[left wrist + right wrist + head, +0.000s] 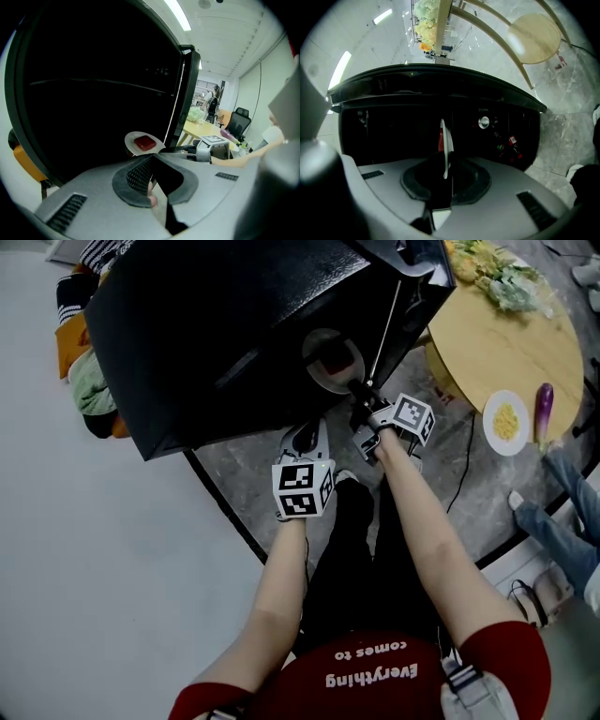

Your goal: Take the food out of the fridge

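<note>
Clamping the plate [446,140] by its rim with the right gripper [446,174], jaws pressed on the thin edge (red food [144,142] sits on top), at the open front of the fridge [216,334]. Hovering nearby with the left gripper [157,177], jaws apart and empty.

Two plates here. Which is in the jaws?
The plate carrying the red block: right gripper's jaws pinch its rim. The yellow-food plate sits on the round table.
</note>
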A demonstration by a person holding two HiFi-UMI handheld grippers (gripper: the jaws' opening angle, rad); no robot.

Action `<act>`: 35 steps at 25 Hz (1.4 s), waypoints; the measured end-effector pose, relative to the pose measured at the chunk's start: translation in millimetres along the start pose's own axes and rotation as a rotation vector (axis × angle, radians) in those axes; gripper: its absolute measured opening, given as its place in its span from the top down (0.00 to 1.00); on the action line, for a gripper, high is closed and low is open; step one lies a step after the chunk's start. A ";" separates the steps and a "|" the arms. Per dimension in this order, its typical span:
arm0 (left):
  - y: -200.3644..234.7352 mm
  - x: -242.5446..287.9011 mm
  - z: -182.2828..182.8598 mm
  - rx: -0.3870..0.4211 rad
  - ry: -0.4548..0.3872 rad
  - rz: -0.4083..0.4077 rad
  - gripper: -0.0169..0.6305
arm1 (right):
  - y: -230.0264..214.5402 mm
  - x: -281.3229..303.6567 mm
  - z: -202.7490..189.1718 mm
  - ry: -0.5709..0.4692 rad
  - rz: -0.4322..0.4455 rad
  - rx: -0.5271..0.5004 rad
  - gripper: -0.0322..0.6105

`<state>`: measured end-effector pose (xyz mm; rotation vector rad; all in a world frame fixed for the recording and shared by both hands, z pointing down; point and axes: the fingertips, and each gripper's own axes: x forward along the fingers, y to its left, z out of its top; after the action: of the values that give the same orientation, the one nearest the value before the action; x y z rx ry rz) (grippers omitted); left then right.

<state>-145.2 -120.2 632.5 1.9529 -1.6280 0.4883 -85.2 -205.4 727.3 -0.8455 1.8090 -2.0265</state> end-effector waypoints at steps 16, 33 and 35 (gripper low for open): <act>-21.9 -95.5 66.9 0.149 -0.073 -0.030 0.96 | 100.7 -116.1 -61.9 0.207 0.003 -0.032 0.89; -114.3 -156.7 97.8 0.155 -0.206 -0.183 0.96 | 205.9 -237.6 -55.2 0.241 0.156 -0.095 0.89; -127.0 -166.0 97.3 0.152 -0.205 -0.202 0.96 | 208.0 -248.8 -58.9 0.230 0.156 -0.093 0.89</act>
<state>-61.2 -35.6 435.1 2.3185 -1.5282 0.3501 40.9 -49.0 465.9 -0.4926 2.0355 -2.0214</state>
